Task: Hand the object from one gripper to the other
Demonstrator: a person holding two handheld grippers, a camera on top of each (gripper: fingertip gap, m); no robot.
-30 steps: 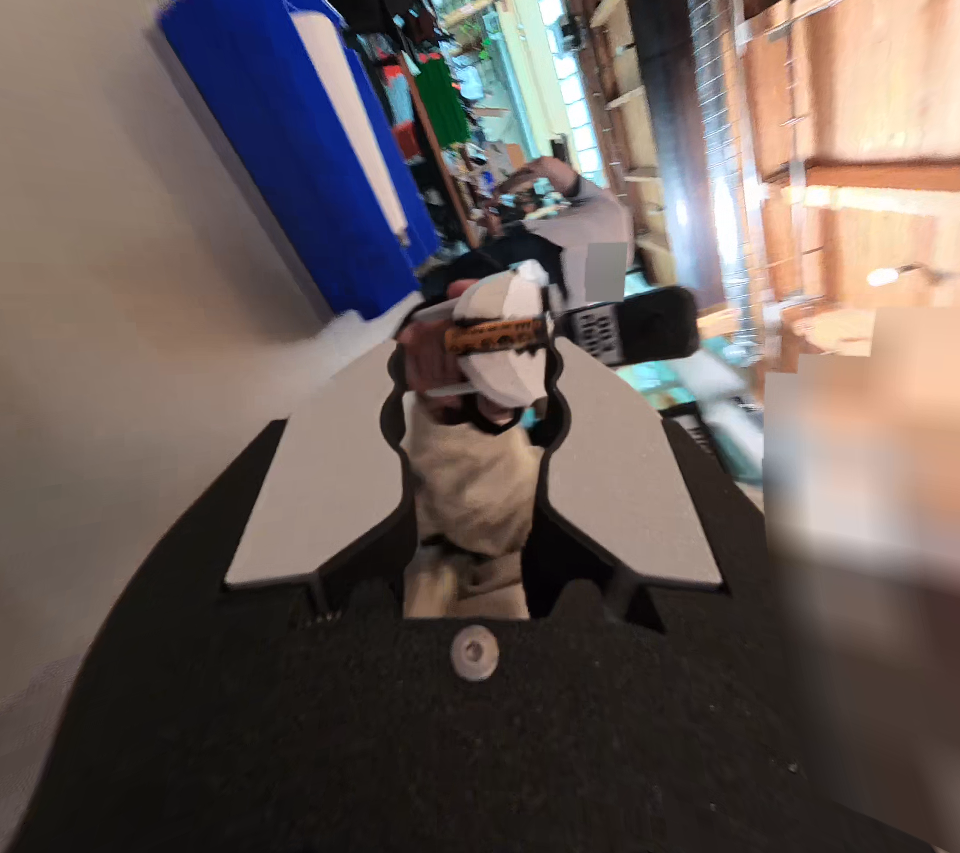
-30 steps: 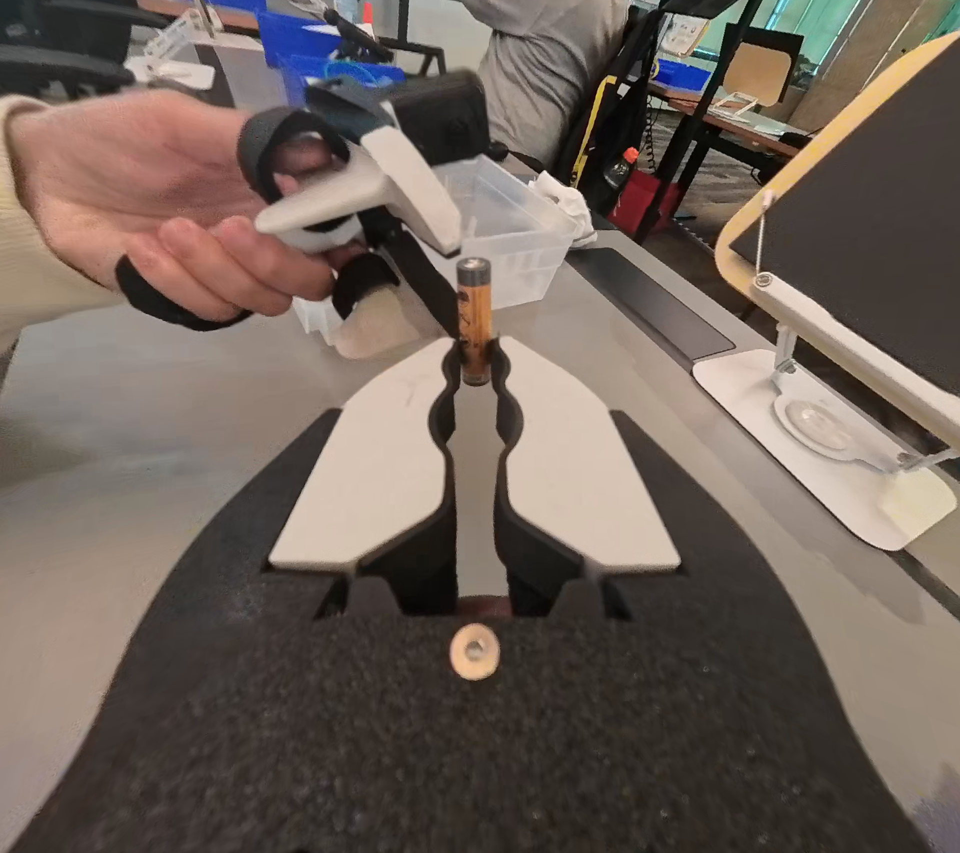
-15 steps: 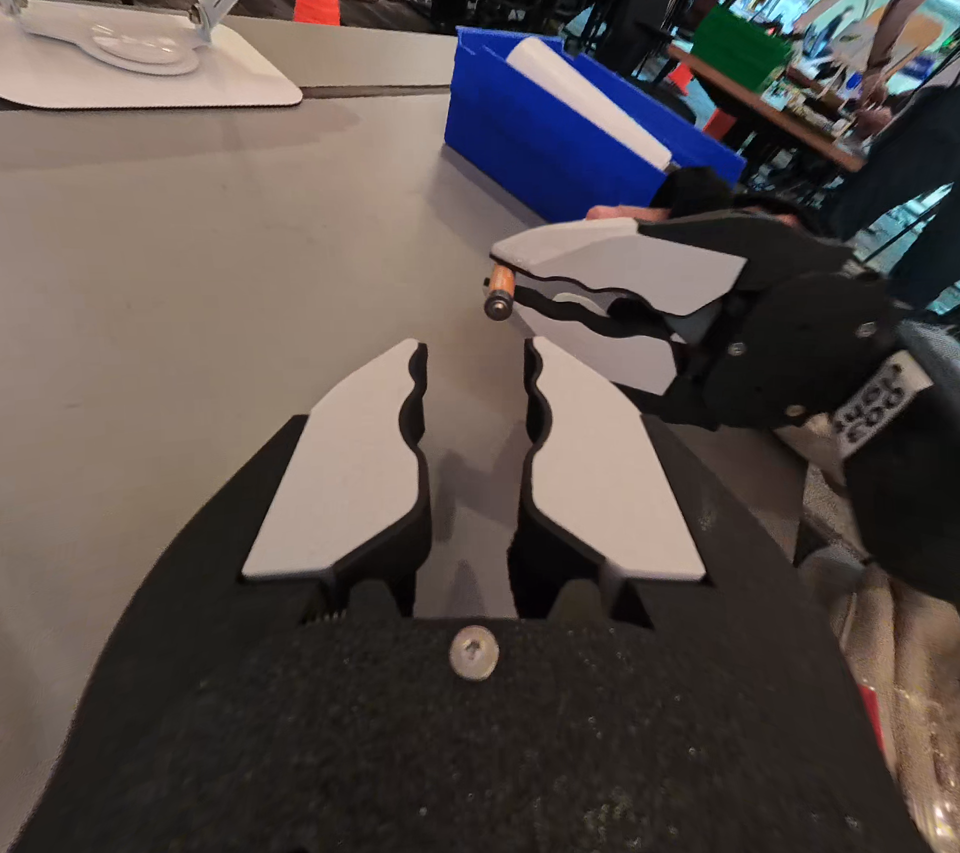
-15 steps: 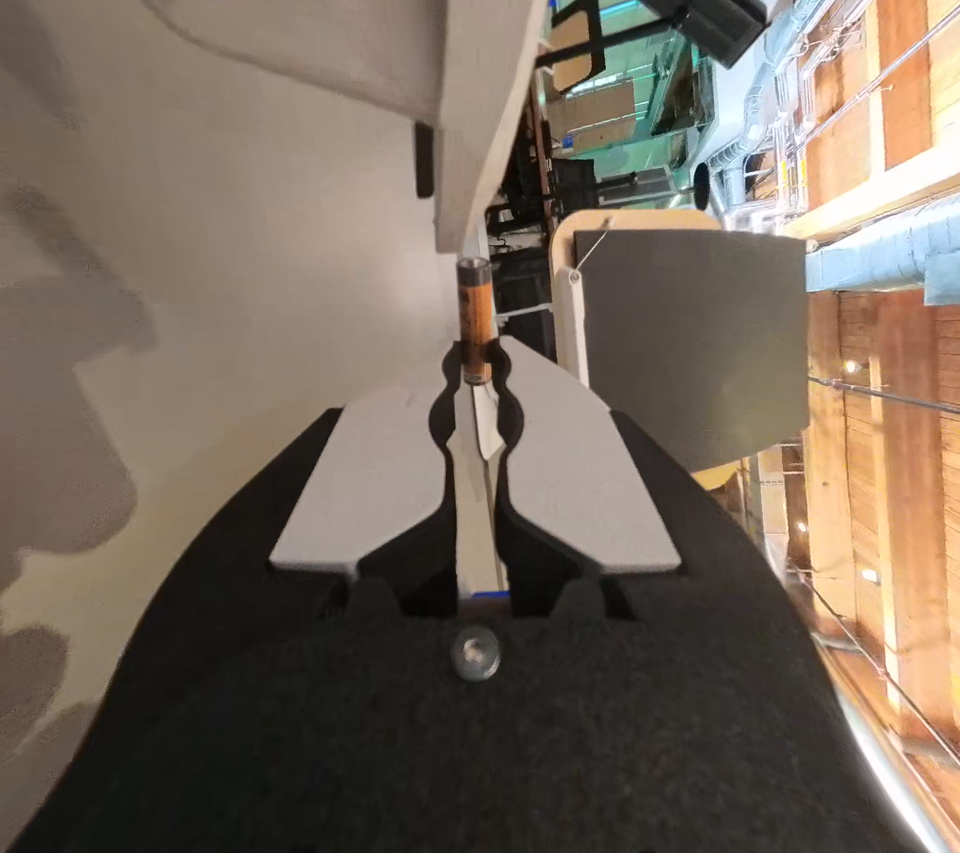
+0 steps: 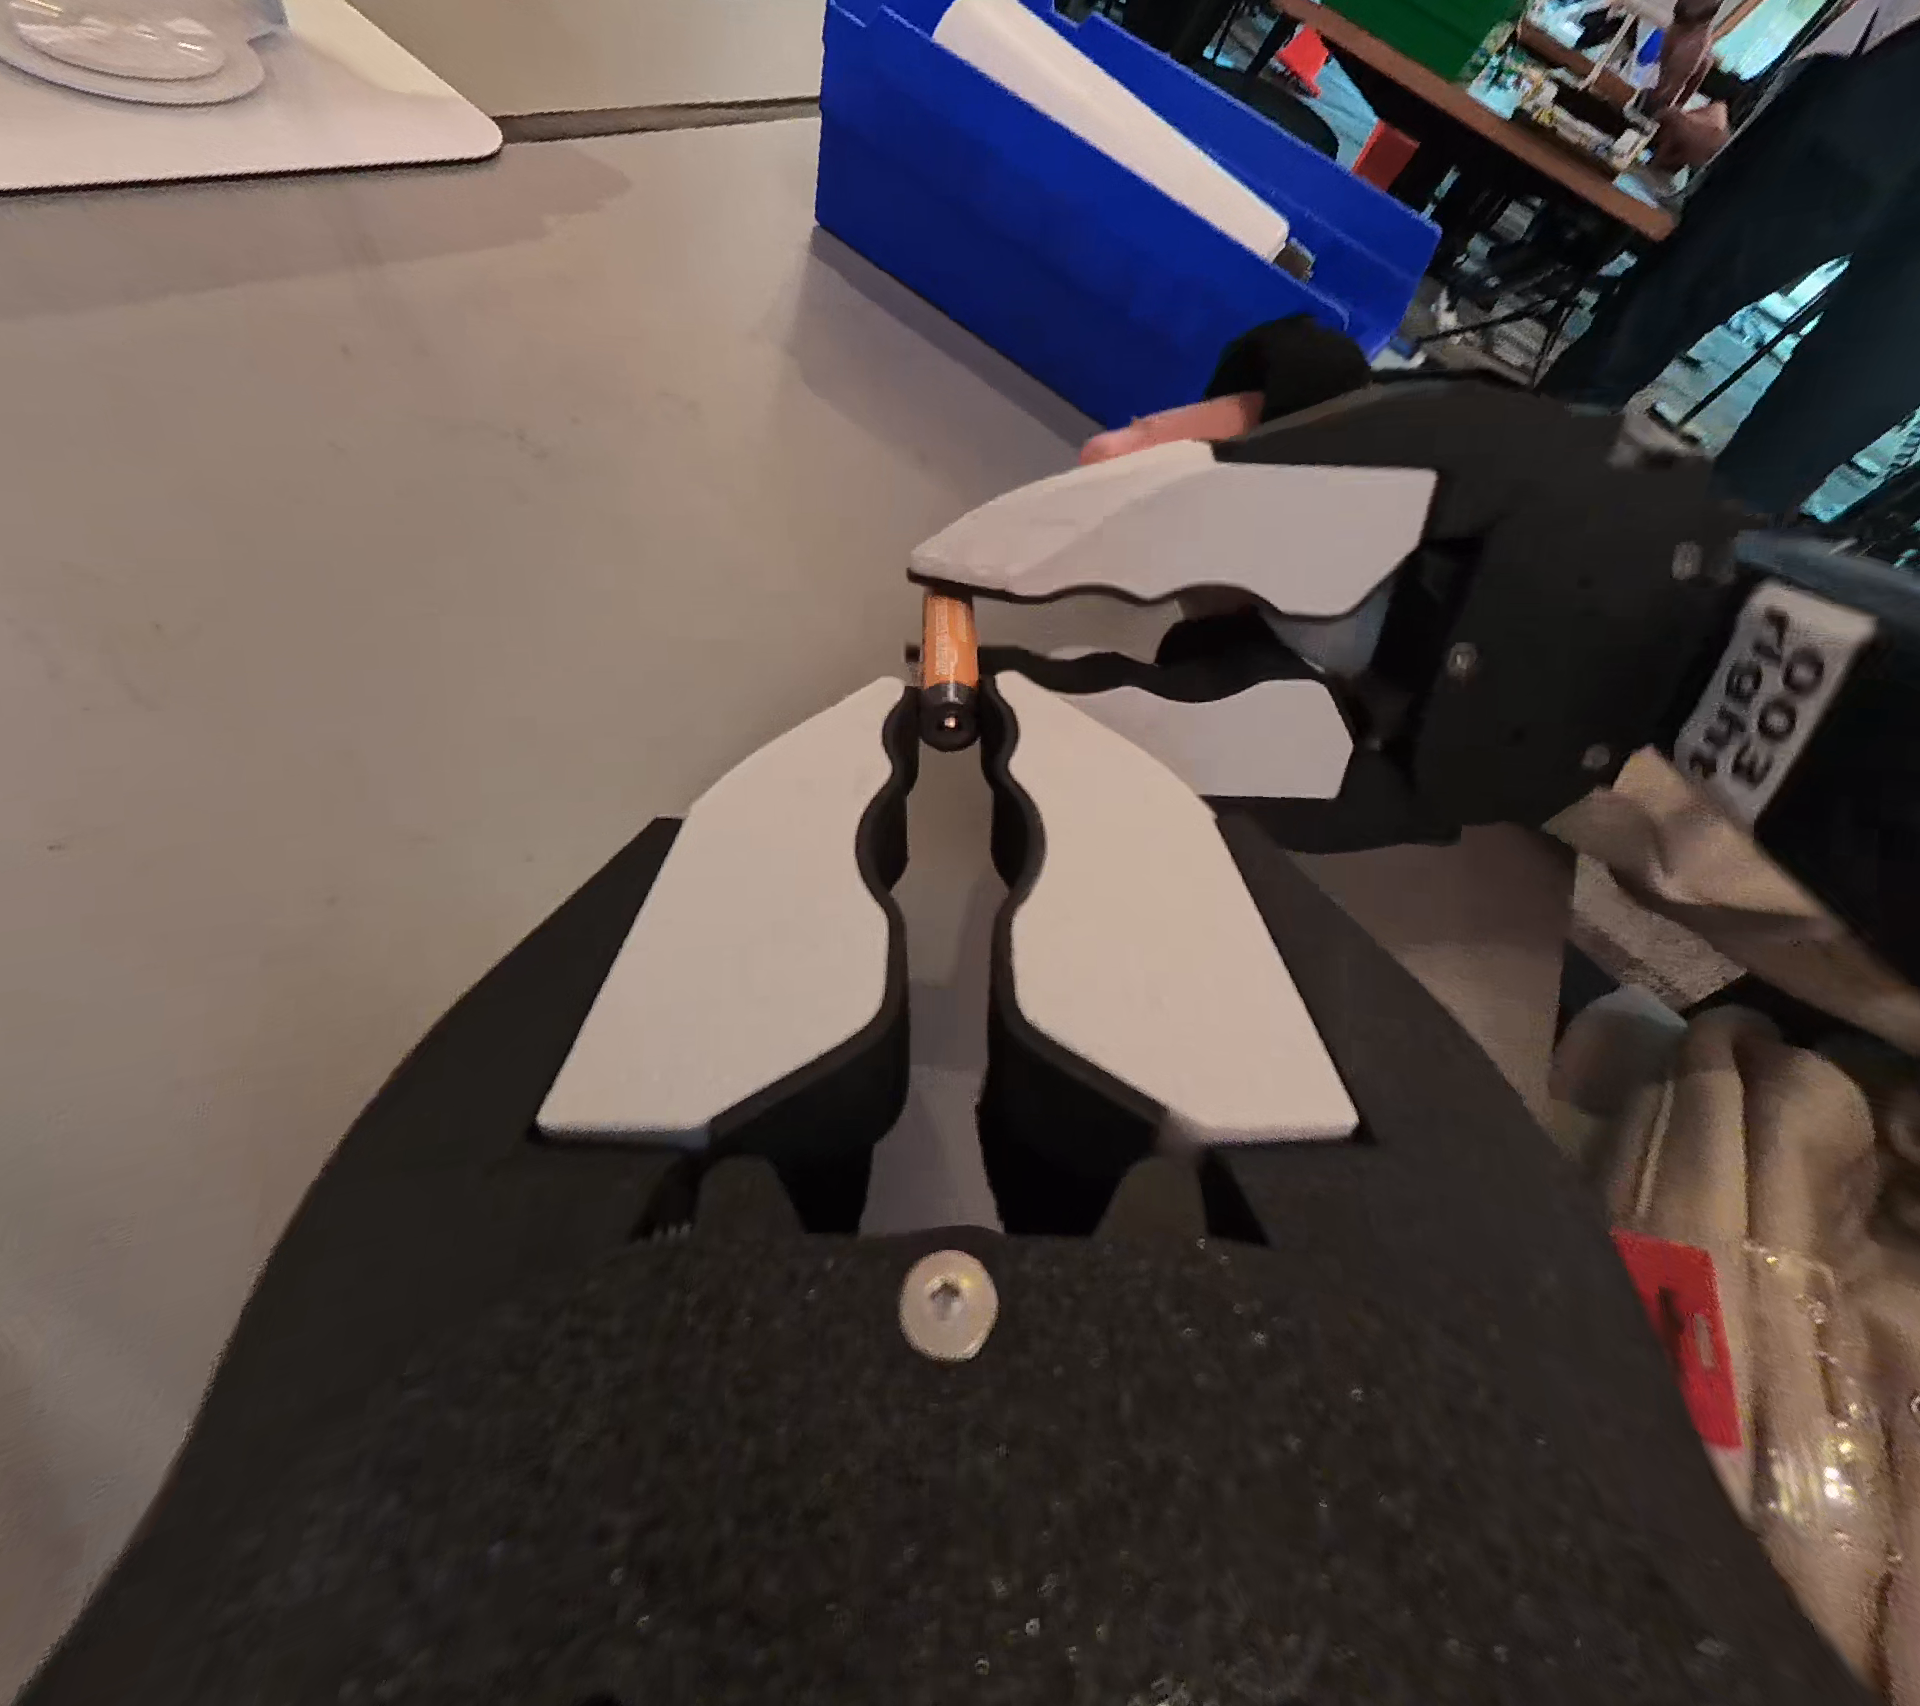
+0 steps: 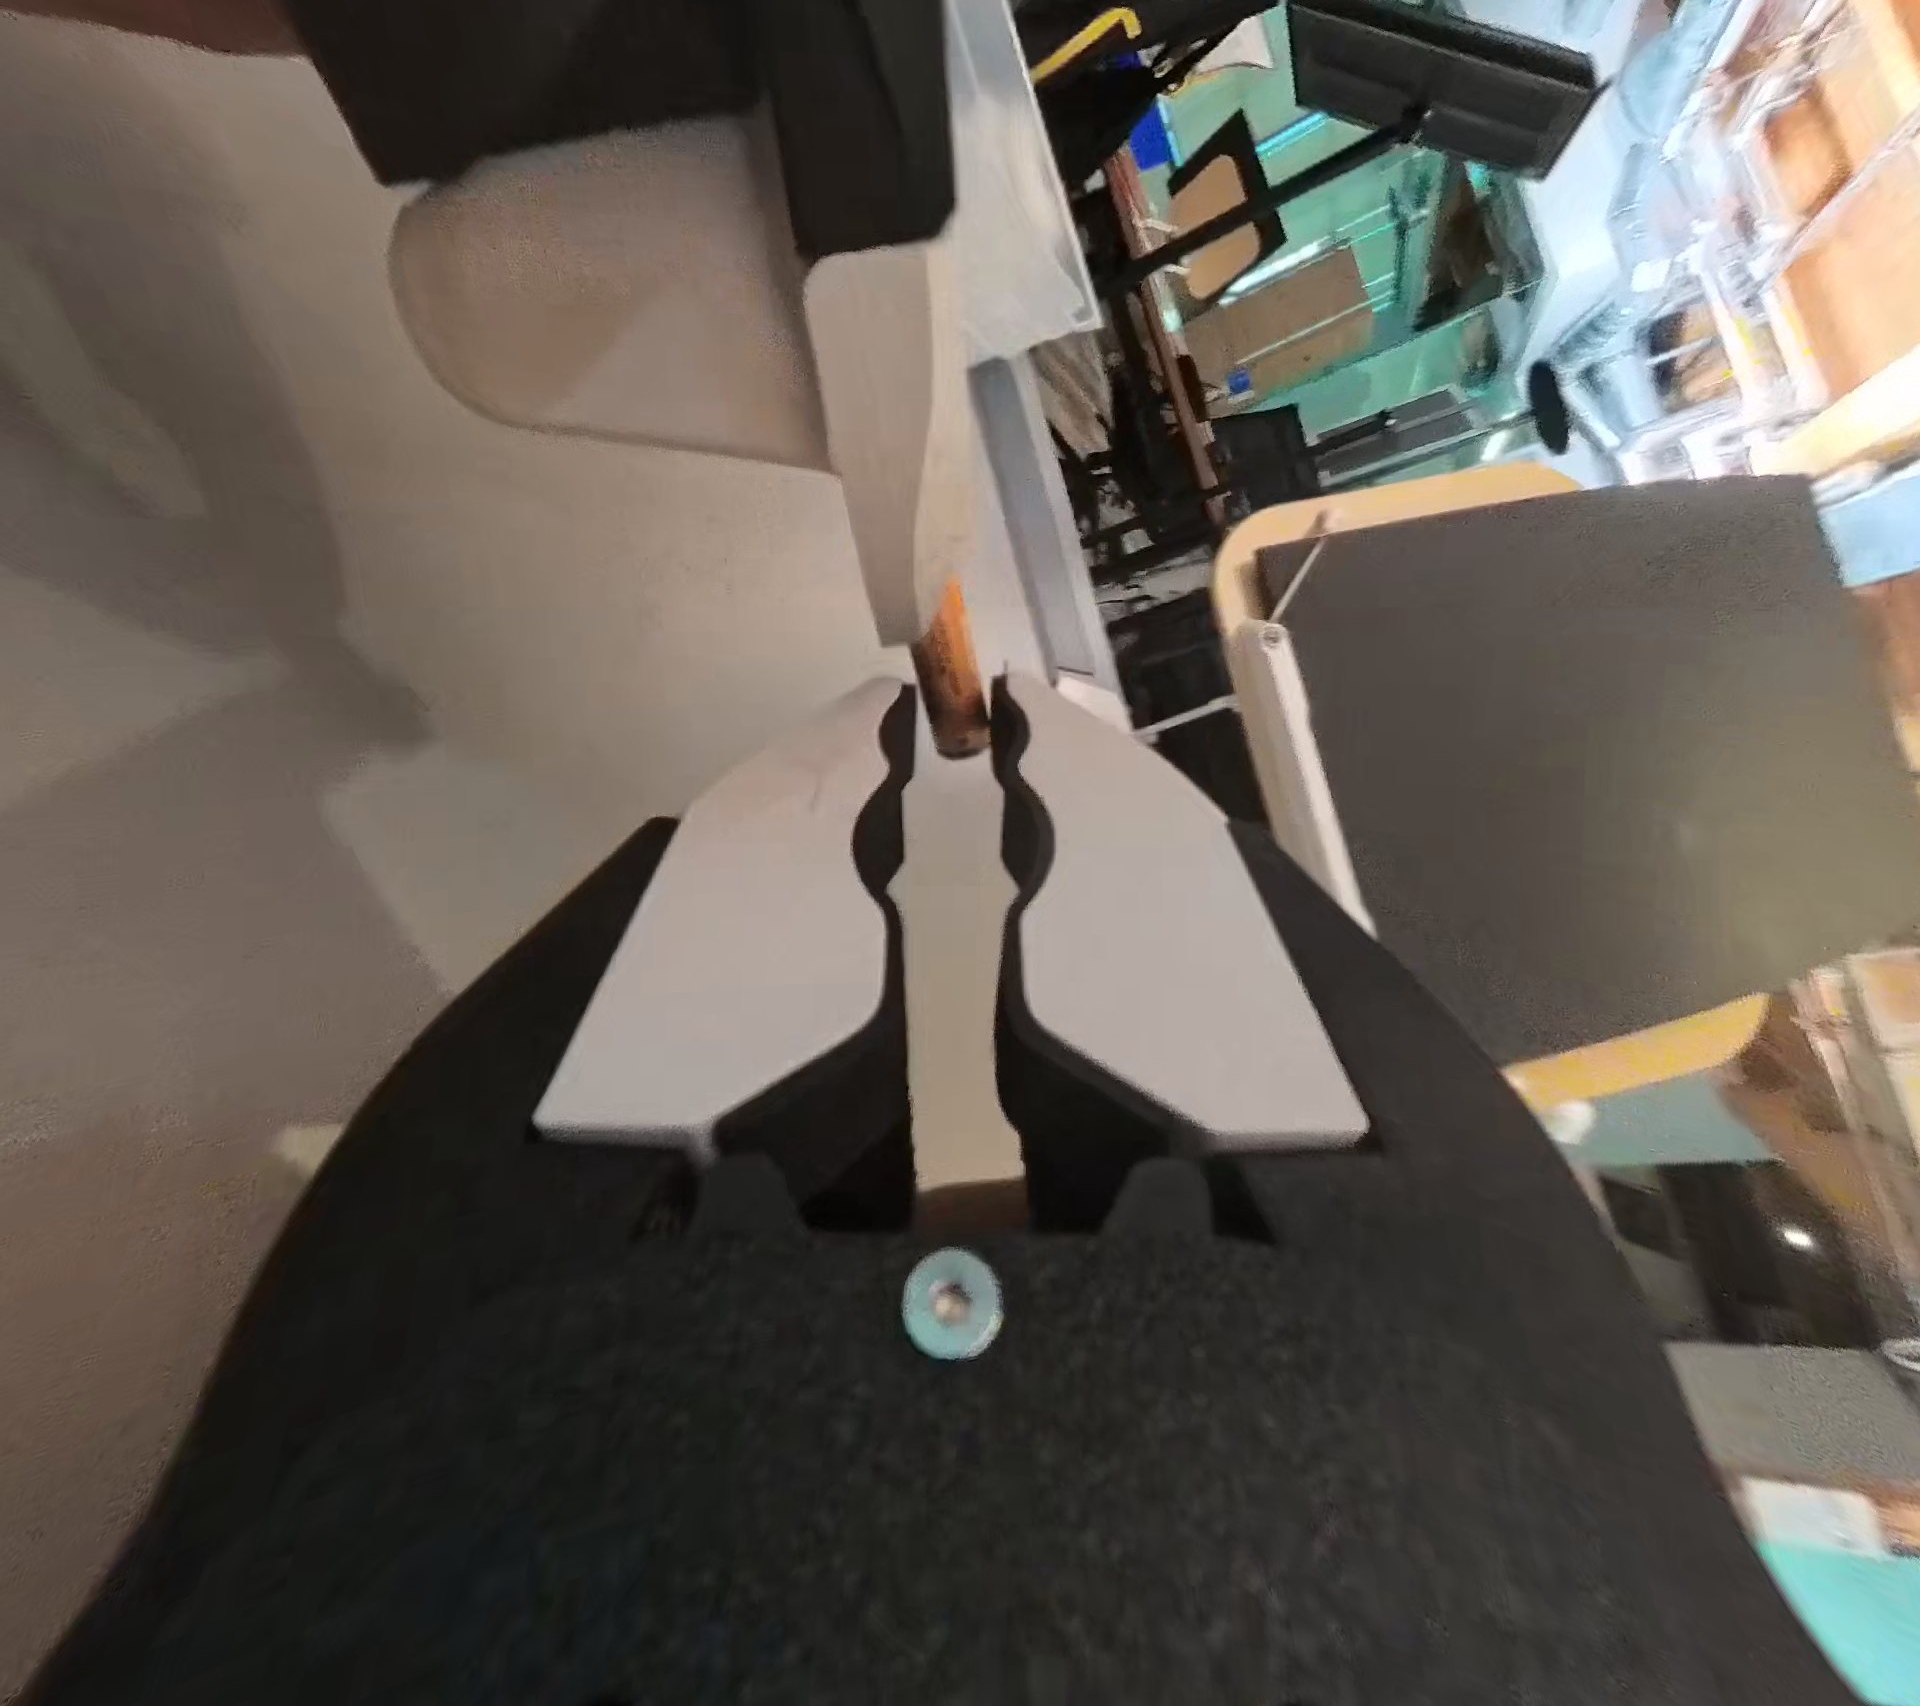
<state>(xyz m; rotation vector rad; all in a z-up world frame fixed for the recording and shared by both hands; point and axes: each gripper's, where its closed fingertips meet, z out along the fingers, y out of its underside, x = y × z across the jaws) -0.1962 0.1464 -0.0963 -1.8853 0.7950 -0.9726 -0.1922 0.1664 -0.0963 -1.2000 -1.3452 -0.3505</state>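
A small orange battery [image 5: 948,654] with a black end is held between both grippers above the grey table [image 5: 416,513]. In the left wrist view my left gripper [image 5: 948,711] is shut on its black near end. My right gripper [image 5: 951,617] comes in from the right, turned on its side, with its jaws shut on the battery's far part. In the right wrist view my right gripper [image 6: 951,711] pinches the battery [image 6: 948,669] at the fingertips. A white finger [image 6: 883,461] of the left gripper reaches down from above and covers the battery's far end.
A blue bin [image 5: 1039,233] with a white roll [image 5: 1101,108] stands on the table behind the grippers. A white stand base [image 5: 208,87] lies at the far left. A black panel on a stand [image 6: 1558,721] is to the right. A person stands far right [image 5: 1808,181]. Both grippers' tips are close together, under 4 cm apart.
My left gripper moved forward to the battery and closed its open jaws on the black end. The right gripper still holds the battery and has shifted closer.
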